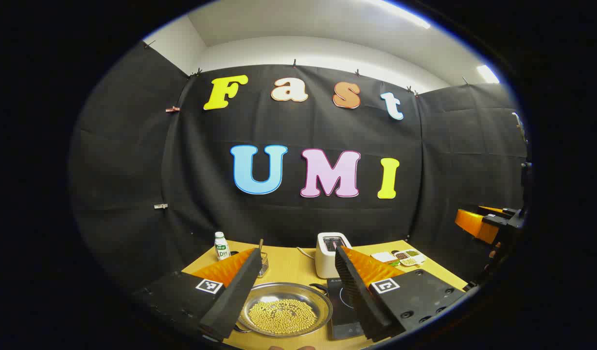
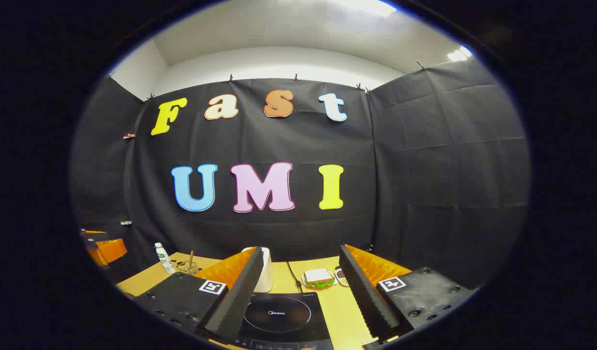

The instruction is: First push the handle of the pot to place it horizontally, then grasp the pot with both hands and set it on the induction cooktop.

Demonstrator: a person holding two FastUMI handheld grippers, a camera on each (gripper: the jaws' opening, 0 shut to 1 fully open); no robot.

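Evidently, start: neither gripper touched anything yet.
Pot [image 1: 286,308]: one, holding beans, sat just left of the cooktop [image 1: 342,304], handle unclear.
Left gripper [image 1: 293,291]: jaws released, hovering over the pot.
Right gripper [image 2: 298,291]: jaws released, over the cooktop.
Toaster [image 1: 329,253]: one, behind the cooktop.
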